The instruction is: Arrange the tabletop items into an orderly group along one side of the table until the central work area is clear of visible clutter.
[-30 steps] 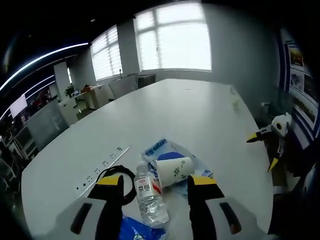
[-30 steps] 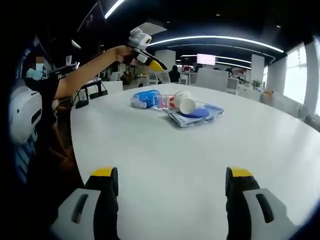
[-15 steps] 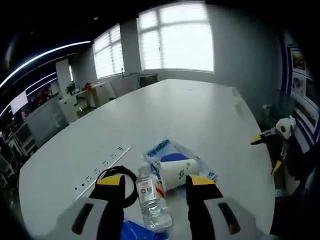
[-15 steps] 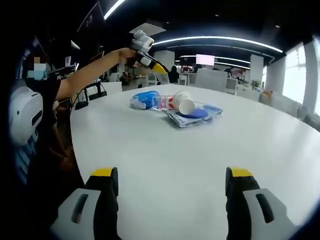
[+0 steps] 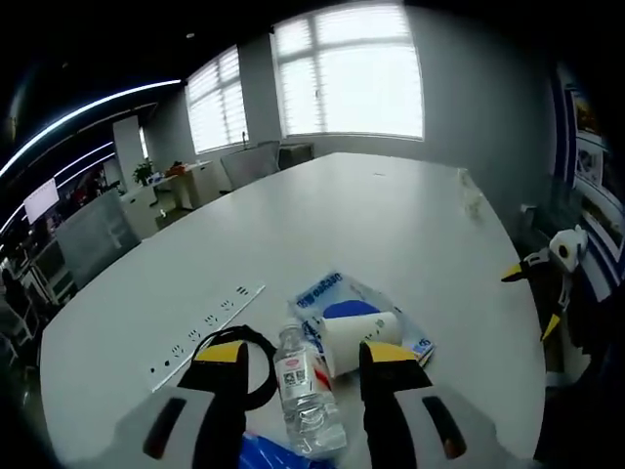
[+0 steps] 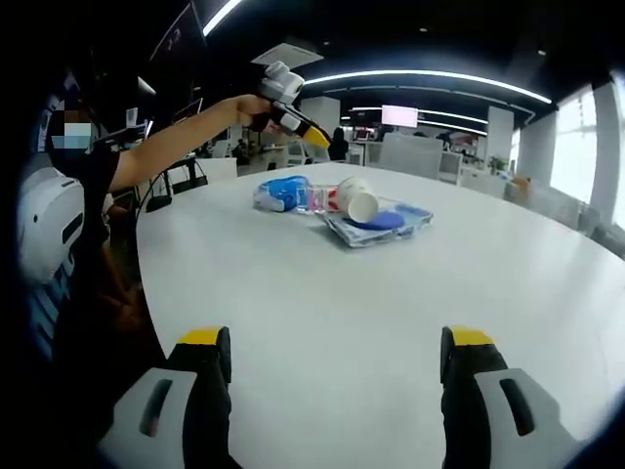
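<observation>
The left gripper hangs over the clutter with its fingers wide and holding nothing, and the clear water bottle lies on its side in the gap between them, its cap pointing away from the fingertips. The main risk is that the bottle, being round and lying flat, may roll or squirt out if the jaws close off-centre, and it could knock the paper cup lying tipped just beyond the right fingertip. The cup rests on the plastic packet, which looks slippery and might slide with it. A black cable curls just beside the left fingertip and could snag if caught. The right gripper is held well apart from the pile, fingers wide and empty over bare table. By count: one bottle, one cup, one packet, one cable, one white power strip beyond the left finger, and one blue item near the bottle's base.
</observation>
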Demonstrator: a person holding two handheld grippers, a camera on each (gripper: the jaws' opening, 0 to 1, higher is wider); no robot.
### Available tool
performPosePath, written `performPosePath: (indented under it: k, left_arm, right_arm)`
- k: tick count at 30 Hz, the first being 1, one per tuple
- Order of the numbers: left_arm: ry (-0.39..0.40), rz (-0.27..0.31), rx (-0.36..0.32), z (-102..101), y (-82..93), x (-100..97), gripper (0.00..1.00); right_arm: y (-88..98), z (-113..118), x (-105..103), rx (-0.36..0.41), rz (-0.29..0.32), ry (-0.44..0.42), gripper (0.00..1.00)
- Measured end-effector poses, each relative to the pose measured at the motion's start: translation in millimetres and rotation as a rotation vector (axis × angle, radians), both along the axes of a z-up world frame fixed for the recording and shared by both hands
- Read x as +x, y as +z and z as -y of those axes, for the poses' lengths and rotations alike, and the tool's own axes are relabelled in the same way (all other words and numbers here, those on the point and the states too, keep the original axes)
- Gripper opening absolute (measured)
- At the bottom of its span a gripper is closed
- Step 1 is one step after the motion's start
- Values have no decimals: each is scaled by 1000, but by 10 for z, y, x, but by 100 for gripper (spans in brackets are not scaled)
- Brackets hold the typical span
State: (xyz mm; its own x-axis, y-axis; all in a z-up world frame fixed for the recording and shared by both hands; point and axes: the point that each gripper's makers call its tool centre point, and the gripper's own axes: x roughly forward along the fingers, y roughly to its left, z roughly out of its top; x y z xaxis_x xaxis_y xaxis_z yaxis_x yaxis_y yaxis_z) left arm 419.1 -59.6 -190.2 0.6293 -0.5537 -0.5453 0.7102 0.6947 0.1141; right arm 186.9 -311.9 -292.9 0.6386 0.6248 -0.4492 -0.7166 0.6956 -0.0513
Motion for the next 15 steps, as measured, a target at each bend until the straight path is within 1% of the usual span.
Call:
performPosePath:
  k: [8,15]
  left_arm:
    - [10,1,-3,-31,18,9,42]
    - [16,-2,3,11,-24,43,41]
  right_arm:
    - [11,6,8,-4,3,-2,85]
    - [28,-2,30,-4,6,-1,85]
